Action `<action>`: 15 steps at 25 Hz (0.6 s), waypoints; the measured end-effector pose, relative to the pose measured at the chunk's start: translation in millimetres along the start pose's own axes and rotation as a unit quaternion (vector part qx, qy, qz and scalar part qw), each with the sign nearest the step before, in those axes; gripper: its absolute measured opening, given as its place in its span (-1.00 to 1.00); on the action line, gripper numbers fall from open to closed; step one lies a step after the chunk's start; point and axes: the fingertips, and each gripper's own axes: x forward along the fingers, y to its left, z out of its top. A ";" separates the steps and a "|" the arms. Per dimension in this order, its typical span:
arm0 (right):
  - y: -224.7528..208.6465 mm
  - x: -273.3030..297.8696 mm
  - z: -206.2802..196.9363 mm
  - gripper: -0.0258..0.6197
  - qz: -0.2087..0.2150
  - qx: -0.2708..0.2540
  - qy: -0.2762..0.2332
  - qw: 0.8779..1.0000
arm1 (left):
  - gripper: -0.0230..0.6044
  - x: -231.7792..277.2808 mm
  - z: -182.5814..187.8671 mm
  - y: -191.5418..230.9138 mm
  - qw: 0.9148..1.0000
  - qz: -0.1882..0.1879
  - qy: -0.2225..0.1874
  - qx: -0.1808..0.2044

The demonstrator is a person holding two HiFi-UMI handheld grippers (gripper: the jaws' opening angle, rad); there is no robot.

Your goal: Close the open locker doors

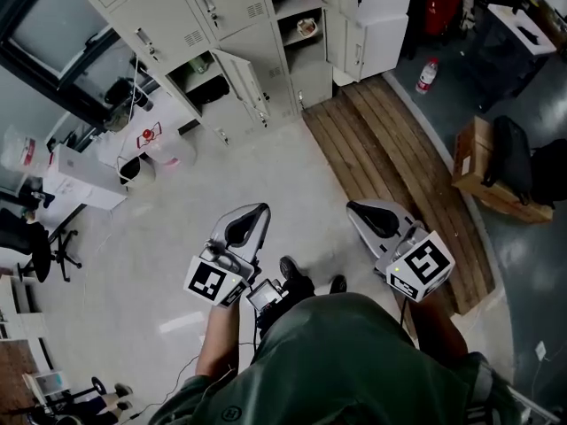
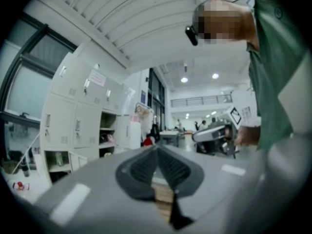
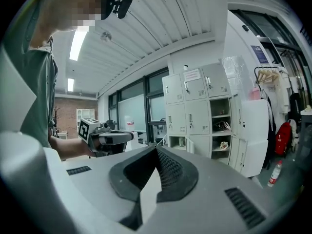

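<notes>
Standing well back from the lockers, a person in a green shirt holds both grippers out roughly level, aimed toward 12 o'clock in the head view. Left gripper: jaws together at the tips, nothing clamped; only floor shows through the slit behind the tips. Right gripper: jaws together as well, empty. A marker cube sits at the rear of each, the left cube at 7 o'clock of its jaws, the right cube at 5 o'clock. The grippers are side by side, apart from each other, touching nothing.

The lockers run across the top of the head view from 10 to 1 o'clock, pale grey, well apart from both grippers. A low small door stands open at 11 o'clock, swung out from the bank. The dark compartment at its 9 o'clock has stuff inside, too small to name. A tall column at 12 o'clock is open, shelves visible, with a bowl-like item on one shelf. A white unit sits just at 3 o'clock of that column: swung-out doors or a separate cabinet, cannot tell. Other doors along the bank look shut.

A wooden floor strip runs from the lockers' foot toward 4 o'clock. A bottle with a red label stands on the dark floor at 1 o'clock. A cardboard box with a black bag on it is at 3 o'clock. An office chair is at 9 o'clock, and a white bucket is near the lockers at 10 o'clock.
</notes>
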 end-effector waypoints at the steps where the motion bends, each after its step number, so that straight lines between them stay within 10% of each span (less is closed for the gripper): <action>1: -0.6 6.0 0.9 -0.90 0.001 0.003 -0.002 1.000 | -0.92 -0.5 -2.8 6.8 1.000 0.002 0.004 0.000; 15: -9.1 138.4 27.0 -0.90 -0.013 0.029 -0.022 0.999 | -0.92 -9.7 -14.8 133.4 1.000 -0.012 0.011 -0.009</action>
